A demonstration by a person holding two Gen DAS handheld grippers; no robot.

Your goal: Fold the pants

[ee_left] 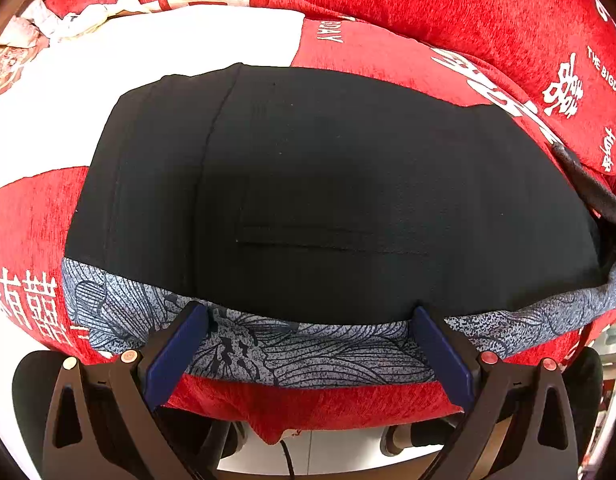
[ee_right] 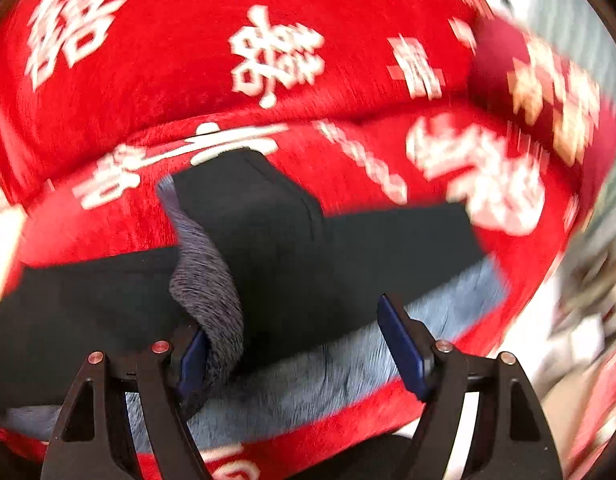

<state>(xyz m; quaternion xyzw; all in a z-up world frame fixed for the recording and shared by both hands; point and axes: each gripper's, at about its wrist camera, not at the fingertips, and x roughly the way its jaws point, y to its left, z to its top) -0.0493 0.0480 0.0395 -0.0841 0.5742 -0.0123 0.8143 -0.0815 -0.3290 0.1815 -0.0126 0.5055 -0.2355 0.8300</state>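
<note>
One pair of black pants [ee_left: 327,184] with a grey patterned waistband [ee_left: 308,348] lies on the red cushion [ee_left: 387,52]. Two grippers: the left gripper [ee_left: 308,316] gapes wide above the waistband, and the right gripper [ee_right: 292,328] spreads apart too, a lifted flap [ee_right: 208,288] brushing one finger.

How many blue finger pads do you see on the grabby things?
4. Two on the left hand-held gripper, either side of the pants' patterned waistband; two on the right hand-held gripper, left one partly hidden by cloth.

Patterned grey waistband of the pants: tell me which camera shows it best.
The left wrist view. There the waistband lies flat and sharp along the near edge of the black pants, its line pattern readable. The right wrist view shows it blurred, one part curled up beside the right claw.
</note>
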